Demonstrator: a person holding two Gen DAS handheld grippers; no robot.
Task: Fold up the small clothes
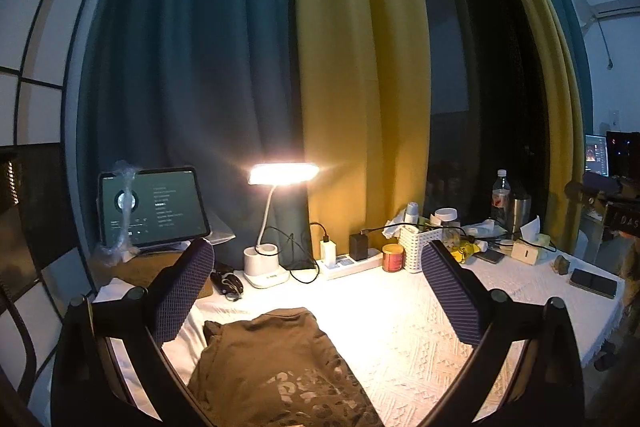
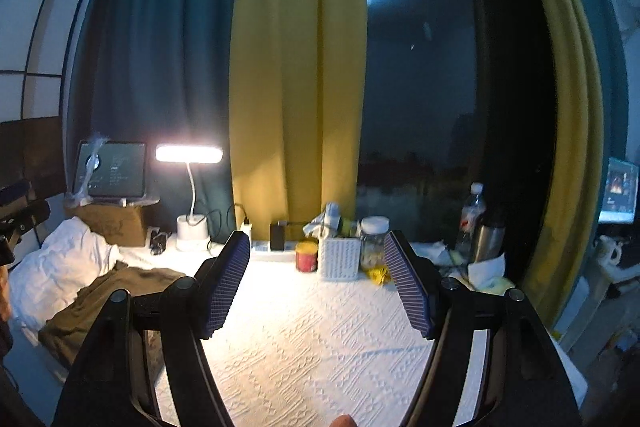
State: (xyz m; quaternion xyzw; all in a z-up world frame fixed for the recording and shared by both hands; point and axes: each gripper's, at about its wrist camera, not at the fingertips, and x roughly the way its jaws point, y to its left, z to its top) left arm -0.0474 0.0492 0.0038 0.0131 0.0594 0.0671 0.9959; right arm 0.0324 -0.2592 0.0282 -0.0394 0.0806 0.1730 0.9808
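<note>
Both tongs agape; olive shirt (image 1: 276,367) lies lengthwise toward lamp (image 1: 282,174)

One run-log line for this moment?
left gripper: open, empty | right gripper: open, empty | olive shirt: lying on white tablecloth, unheld

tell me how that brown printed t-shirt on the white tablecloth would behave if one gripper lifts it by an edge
The brown printed t-shirt lies rumpled, so it is probably floppy and would drape. It looks thin, likely light. It may drag on the textured white tablecloth.
</note>
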